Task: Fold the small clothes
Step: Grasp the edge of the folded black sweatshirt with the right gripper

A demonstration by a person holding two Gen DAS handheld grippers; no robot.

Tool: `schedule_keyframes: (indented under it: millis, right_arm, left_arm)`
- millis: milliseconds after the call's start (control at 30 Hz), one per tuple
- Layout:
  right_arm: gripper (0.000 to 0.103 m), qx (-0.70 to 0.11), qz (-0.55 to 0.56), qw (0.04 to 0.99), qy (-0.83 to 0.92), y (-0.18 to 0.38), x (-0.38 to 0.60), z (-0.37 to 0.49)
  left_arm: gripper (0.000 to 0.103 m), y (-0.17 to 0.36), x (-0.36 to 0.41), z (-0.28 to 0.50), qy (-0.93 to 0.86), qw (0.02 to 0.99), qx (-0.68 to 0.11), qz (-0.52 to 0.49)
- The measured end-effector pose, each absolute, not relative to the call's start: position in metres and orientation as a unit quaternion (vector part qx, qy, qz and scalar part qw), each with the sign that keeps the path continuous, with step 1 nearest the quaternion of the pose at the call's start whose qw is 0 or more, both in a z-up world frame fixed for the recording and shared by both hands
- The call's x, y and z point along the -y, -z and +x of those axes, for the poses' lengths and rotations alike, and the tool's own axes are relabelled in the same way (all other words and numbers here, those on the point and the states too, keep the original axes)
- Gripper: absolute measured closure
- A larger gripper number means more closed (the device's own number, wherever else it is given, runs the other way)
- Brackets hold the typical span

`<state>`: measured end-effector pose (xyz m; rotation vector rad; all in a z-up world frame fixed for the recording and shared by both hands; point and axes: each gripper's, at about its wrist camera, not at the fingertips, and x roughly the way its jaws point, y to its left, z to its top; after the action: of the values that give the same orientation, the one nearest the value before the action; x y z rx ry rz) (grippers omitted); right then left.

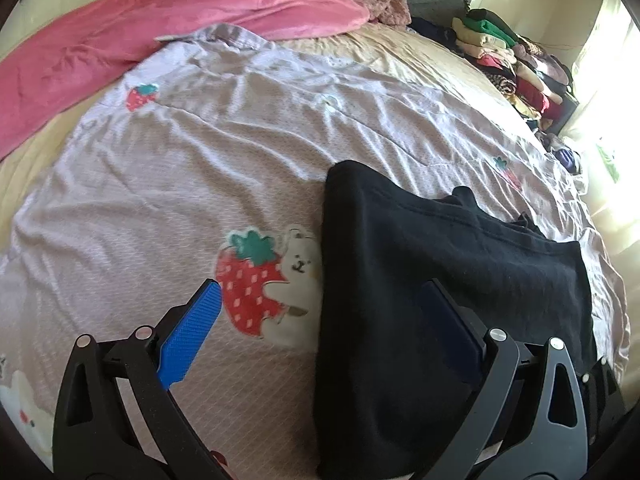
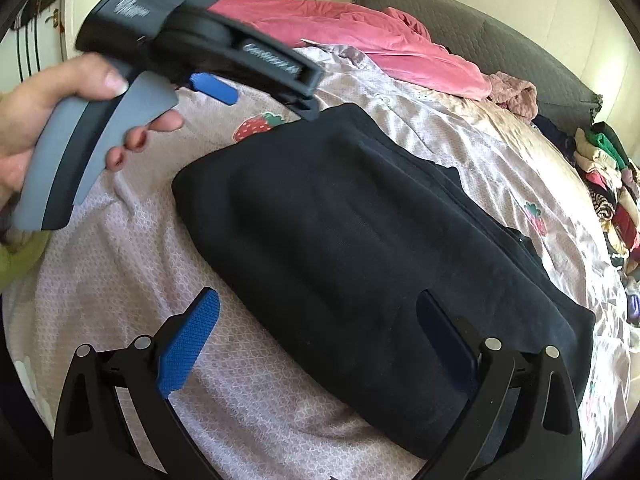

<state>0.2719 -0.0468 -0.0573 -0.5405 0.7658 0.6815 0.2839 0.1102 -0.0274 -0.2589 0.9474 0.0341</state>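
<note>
Black garment point(image 2: 360, 248), folded into a thick rectangle, lies on a lilac strawberry-print sheet point(image 1: 192, 184) covering the bed. Both tools hover just above the garment with fingers spread wide, gripping nothing: the left tool point(image 1: 320, 328) over its left edge, the right tool point(image 2: 320, 332) over its near edge. Beyond the garment lies a pink blanket point(image 1: 132, 32).

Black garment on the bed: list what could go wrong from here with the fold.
1. Both grippers are open, the left gripper and right gripper, so nothing holds the black garment; a careless pinch may catch only the top layer and undo the fold.
2. The bedspread beneath is wrinkled and loose; the fingers could grab it along with the garment.
</note>
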Motion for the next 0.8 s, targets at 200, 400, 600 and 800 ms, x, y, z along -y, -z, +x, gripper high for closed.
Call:
schedule_keyframes:
  millis: [200, 400, 600, 800]
  right_arm:
    - [0.005, -0.361, -0.291, 0.835, -0.297, 0.077, 0.04, 0.276]
    - [0.006, -0.35, -0.297, 0.844, -0.278, 0.084, 0.043, 0.288]
    - [0.03, -0.357, -0.269, 0.846, -0.292, 0.082, 0.048, 0.299]
    - [0.072, -0.348, -0.245, 0.849, -0.314, 0.068, 0.048, 0.293]
  left_arm:
    - [0.01, 0.053, -0.106, 0.304, 0.019, 0.86, -0.485, -0.159]
    - [0.019, 0.06, -0.105, 0.308, 0.025, 0.858, -0.48, -0.182]
    - [0.032, 0.058, -0.108, 0.309, 0.036, 0.856, -0.475, -0.199]
    - [0.051, 0.059, -0.114, 0.307, 0.049, 0.849, -0.472, -0.232]
